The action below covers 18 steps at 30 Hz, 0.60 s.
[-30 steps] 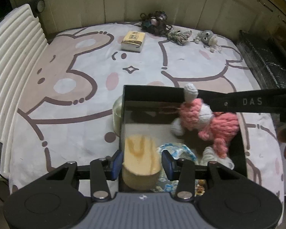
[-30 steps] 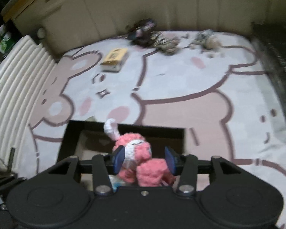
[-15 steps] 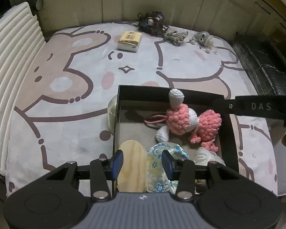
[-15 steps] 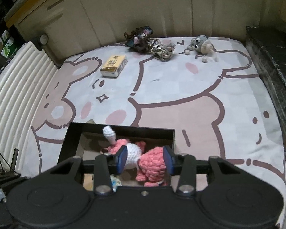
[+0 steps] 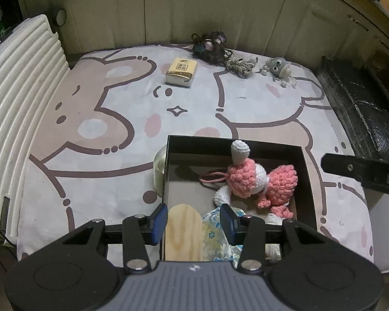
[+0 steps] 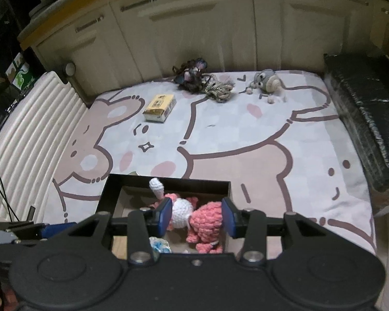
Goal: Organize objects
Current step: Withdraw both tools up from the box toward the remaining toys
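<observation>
Pink crochet toy (image 5: 256,181) lies inside black box (image 5: 307,181), beside wooden piece (image 5: 184,233) and floral cloth (image 5: 215,230). Right gripper (image 6: 195,217) hovers above it, fingers spread, gripping nothing. Left gripper (image 5: 193,223) also spread and empty. Lift right gripper straight up, clear of box rim; yellow packet (image 5: 181,71) looks like an easy next pick.
</observation>
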### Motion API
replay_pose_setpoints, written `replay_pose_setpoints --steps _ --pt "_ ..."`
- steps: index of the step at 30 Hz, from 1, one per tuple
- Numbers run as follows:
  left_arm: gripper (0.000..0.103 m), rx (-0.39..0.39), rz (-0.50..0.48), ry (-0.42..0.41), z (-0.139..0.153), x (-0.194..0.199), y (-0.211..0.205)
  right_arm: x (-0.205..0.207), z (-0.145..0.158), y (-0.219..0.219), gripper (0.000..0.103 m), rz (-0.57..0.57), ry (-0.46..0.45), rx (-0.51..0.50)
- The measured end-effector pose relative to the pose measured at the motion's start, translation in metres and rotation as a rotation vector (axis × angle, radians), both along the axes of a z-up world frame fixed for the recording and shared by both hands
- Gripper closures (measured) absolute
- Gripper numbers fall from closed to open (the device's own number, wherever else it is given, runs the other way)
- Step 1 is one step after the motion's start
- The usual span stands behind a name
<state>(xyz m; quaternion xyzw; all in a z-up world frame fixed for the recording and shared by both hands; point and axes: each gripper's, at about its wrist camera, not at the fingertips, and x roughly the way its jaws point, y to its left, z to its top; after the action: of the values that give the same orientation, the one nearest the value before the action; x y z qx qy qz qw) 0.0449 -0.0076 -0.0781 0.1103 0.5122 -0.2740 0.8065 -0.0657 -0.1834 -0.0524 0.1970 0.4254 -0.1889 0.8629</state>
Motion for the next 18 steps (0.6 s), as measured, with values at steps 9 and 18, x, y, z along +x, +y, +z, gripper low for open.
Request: replay_pose_setpoints --steps 9,18 --pt "0.057 0.009 -0.018 -0.012 0.009 -0.010 0.004 -0.020 0.007 0.006 0.053 -0.032 0.022 -0.028" --pt "0.021 0.023 0.023 -0.010 0.012 -0.014 0.015 -0.033 0.009 0.022 0.034 -0.035 0.089 -0.083"
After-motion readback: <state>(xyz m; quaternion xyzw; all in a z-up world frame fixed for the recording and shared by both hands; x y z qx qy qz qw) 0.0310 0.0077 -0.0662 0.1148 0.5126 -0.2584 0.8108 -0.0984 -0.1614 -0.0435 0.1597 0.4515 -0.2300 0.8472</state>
